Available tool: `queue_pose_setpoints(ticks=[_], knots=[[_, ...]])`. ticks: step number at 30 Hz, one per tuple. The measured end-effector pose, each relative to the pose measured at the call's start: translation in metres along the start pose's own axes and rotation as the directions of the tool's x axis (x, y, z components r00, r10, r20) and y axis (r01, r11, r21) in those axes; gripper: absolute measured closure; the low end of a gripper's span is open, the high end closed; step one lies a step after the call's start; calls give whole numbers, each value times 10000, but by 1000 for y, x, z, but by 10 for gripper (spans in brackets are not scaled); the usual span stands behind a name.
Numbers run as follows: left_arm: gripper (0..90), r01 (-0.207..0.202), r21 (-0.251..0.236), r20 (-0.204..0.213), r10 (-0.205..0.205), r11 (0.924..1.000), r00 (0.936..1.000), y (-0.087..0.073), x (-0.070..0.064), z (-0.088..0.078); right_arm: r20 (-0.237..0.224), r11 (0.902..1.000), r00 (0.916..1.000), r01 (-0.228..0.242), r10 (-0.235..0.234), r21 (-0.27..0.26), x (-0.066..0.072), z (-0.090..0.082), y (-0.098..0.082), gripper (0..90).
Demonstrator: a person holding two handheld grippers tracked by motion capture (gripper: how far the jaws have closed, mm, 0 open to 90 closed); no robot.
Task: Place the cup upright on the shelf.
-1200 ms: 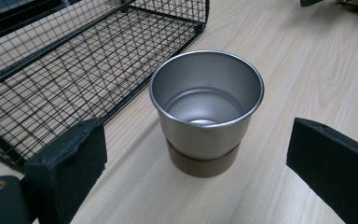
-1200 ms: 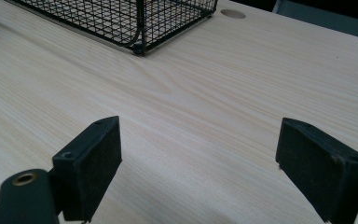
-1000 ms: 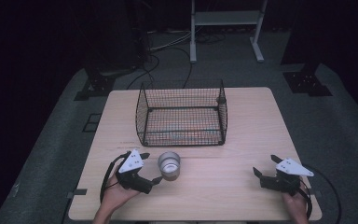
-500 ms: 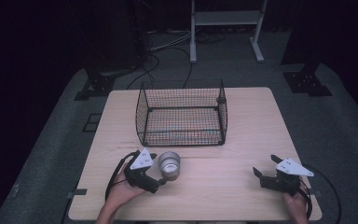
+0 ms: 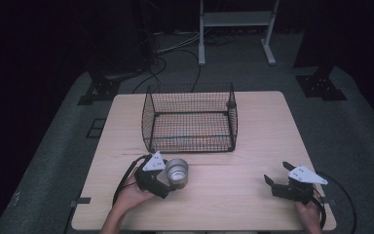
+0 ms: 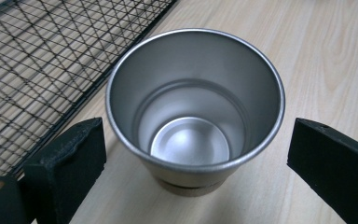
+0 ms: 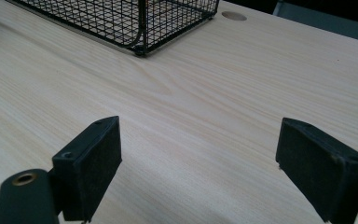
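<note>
An empty steel cup stands upright on the wooden table, just in front of the black wire basket. My left gripper is open, its two jaws on either side of the cup with small gaps, not touching it. The basket's mesh runs along the upper left of the left gripper view. My right gripper rests open near the table's front right, its jaws wide apart over bare wood.
The basket's near corner lies ahead and left of the right gripper. A round hole marks the table's far edge. Cables trail from both grippers. Dark floor, a stand's white legs and black equipment bases surround the table.
My left gripper has slid right and forward until its open jaws flank the cup. The right gripper has stayed put.
</note>
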State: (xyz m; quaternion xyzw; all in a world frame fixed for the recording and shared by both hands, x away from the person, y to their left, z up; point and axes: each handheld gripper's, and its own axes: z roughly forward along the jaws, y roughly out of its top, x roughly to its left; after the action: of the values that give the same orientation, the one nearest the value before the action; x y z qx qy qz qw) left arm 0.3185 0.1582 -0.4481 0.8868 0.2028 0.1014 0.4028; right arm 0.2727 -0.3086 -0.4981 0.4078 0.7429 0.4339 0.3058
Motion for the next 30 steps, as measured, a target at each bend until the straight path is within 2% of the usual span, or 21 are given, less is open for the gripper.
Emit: queue_pose_setpoints(ticks=[4, 10, 14, 18, 20, 24, 30], knots=[[34, -120, 350, -18, 121, 9993, 9999, 4, 2, 5, -3, 10000, 10000, -5, 5, -11, 0, 0, 0, 135], [41, -257, 503, 62, 255, 9984, 9997, 12, 3, 11, -2, 10000, 10000, 2, -2, -17, 0, 0, 0, 135], [57, -352, 950, 150, 340, 9949, 9993, 14, 3, 19, -23, 10000, 10000, 2, -2, -37, 0, 0, 0, 135], [110, -512, 1041, 79, 506, 9933, 9987, 16, 3, 20, -31, 10000, 10000, 3, -3, -56, 0, 0, 0, 135], [160, -484, 1070, 254, 459, 9931, 9986, 17, 4, 19, -36, 10000, 10000, 2, -3, -58, 0, 0, 0, 135], [178, -412, 1133, 329, 377, 9927, 9987, 19, 5, 19, -34, 10000, 10000, -8, 8, -58, 0, 0, 0, 135], [179, -488, 1046, 139, 476, 9933, 9988, 24, 3, 17, -38, 10000, 10000, -19, 19, -58, 0, 0, 0, 135]])
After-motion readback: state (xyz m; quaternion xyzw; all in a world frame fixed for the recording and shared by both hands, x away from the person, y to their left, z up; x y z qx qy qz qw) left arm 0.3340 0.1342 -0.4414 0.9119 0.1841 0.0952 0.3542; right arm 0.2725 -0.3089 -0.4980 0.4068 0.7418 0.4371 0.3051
